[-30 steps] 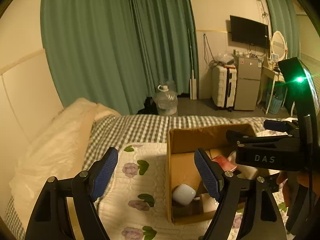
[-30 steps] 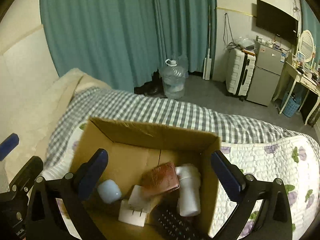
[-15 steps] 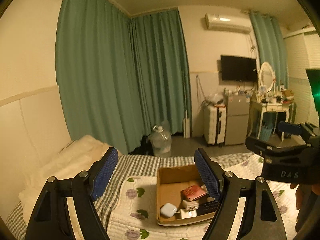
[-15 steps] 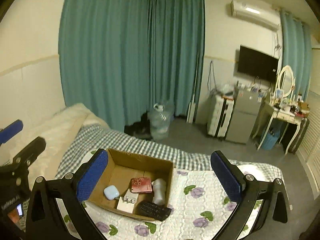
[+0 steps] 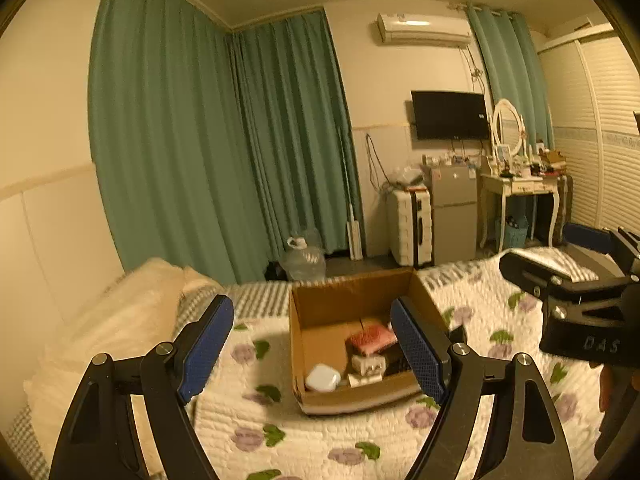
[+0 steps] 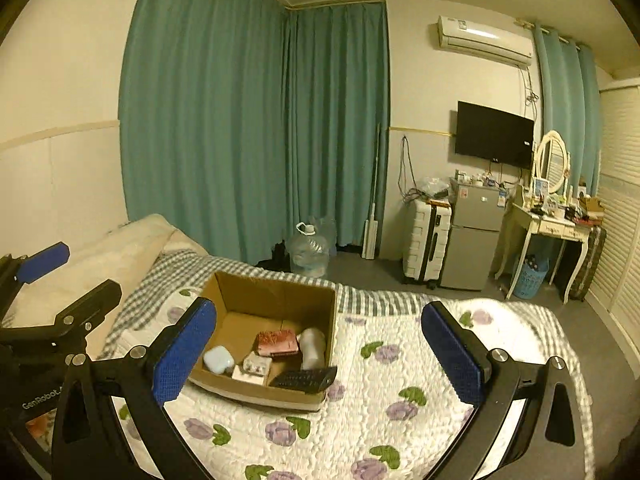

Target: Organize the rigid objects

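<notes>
An open cardboard box (image 5: 320,312) (image 6: 276,296) sits on the floral quilt. It holds a white earbud case (image 5: 322,377) (image 6: 218,360), a red wallet (image 5: 370,337) (image 6: 279,343), a white charger plug (image 5: 368,366) (image 6: 256,366), a white bottle (image 6: 313,348) and a black remote (image 6: 304,379) leaning on the front rim. My left gripper (image 5: 312,354) is open and empty, well above and in front of the box. My right gripper (image 6: 318,358) is open and empty, also held back above the bed.
The floral quilt (image 6: 400,380) covers the bed, with pillows (image 5: 120,312) at the left. Beyond the bed stand a water jug (image 6: 308,250), a white suitcase (image 6: 424,244), a small fridge (image 6: 472,236) and a dressing table (image 6: 552,224). Green curtains hang behind.
Both grippers have pulled up and back from the box, which now looks smaller and farther. Both stay open and empty. The box contents are unchanged.
</notes>
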### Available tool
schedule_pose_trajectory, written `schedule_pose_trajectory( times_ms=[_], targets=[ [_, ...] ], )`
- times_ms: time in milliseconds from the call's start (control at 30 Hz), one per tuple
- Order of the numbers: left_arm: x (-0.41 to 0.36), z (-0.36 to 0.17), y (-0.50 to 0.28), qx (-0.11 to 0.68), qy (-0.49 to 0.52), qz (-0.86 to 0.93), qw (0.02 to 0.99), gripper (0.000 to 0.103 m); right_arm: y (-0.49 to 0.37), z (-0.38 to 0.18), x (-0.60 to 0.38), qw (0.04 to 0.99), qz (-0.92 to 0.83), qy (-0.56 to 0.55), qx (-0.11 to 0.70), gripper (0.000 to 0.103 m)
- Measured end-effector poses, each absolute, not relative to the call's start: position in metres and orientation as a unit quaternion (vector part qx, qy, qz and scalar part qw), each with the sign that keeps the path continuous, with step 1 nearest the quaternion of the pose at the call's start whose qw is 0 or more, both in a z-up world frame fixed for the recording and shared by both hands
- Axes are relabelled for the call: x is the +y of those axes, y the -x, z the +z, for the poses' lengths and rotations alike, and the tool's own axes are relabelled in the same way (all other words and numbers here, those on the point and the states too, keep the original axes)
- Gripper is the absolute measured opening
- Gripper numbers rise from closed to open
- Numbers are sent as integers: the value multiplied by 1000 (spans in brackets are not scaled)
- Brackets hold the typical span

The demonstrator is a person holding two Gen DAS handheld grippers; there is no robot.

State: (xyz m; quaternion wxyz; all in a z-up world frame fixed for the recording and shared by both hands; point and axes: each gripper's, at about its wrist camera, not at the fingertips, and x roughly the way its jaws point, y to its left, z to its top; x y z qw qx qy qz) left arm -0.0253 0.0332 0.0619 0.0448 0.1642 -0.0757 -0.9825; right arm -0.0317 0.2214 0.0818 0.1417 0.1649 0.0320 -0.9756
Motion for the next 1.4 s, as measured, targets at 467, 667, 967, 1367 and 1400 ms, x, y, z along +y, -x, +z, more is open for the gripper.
schedule_pose_trajectory(
  times_ms=[467, 667, 967, 1367, 1400],
  targets=[
    [12, -16, 45, -40, -229, -971, 55, 84, 61, -7, 205, 134, -967, -216, 32, 103],
    [6, -16, 45, -29, -231, -971, 57, 84, 62, -15, 194, 135, -964, -225, 35, 103],
    [3, -14, 44, -23, -230, -971, 60, 84, 62, -16, 196, 127, -965, -229, 26, 103],
    [0, -16, 45, -20, -232, -971, 61, 84, 65, -19, 194, 127, -963, -236, 27, 103],
    [0, -16, 45, -20, -232, -971, 61, 84, 65, -19, 194, 126, -963, -236, 26, 103]
  ],
)
